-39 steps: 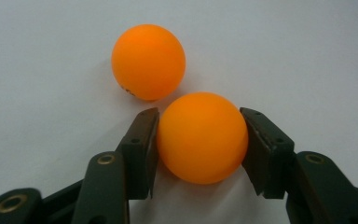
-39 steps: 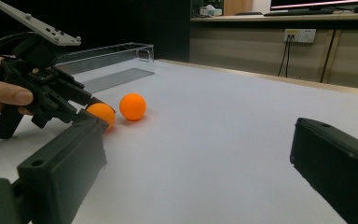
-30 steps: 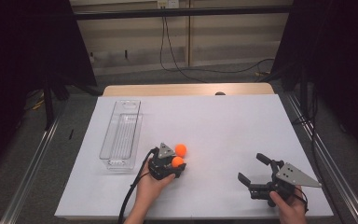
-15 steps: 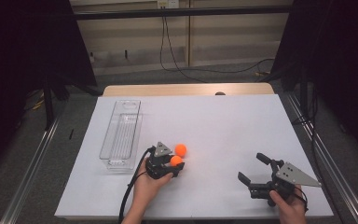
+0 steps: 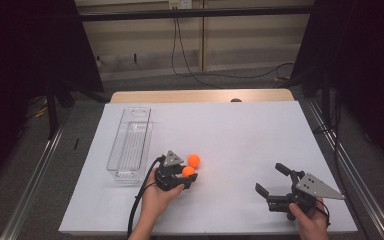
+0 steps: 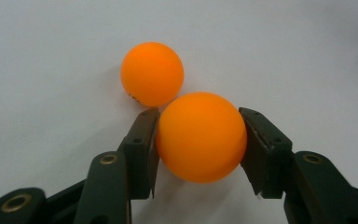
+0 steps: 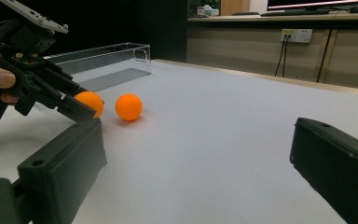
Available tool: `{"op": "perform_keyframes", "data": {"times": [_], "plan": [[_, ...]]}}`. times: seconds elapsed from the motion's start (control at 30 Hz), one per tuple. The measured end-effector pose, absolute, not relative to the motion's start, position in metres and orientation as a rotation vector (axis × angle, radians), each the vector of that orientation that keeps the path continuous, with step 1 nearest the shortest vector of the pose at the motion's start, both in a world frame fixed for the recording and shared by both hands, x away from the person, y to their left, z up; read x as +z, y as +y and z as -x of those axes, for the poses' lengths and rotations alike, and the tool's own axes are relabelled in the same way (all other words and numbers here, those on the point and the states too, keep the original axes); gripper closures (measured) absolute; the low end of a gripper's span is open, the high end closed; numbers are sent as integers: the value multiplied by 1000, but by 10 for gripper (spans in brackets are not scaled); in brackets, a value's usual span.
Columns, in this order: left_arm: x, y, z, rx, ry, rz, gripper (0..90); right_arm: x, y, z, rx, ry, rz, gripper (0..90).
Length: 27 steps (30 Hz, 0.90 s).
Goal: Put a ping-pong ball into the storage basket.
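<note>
Near the table's (image 5: 230, 125) front edge, the left gripper (image 5: 184, 176) lies low and level, its jaws clamped on a smooth orange ball (image 6: 200, 136). Just beyond sits a second ball (image 6: 152, 73). Off right, the right gripper (image 5: 275, 186) rests with jaws spread, holding nothing.

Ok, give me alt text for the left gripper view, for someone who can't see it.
The left claw is shut on an orange ball over a white table, one black jaw pressing each side. A second orange ball sits just beyond it on the table.
</note>
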State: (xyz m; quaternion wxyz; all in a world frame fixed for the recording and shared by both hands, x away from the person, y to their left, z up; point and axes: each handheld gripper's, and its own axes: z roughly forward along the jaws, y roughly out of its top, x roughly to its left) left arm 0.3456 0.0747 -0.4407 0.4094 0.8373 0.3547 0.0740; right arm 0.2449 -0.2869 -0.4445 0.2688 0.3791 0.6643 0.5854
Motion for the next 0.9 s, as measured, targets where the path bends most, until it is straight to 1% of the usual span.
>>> {"op": "perform_keyframes", "data": {"times": [0.9], "plan": [[-431, 80, -347, 154, 916, -2079, 509, -446, -289, -248, 1575, 1785, -1030, 28]]}}
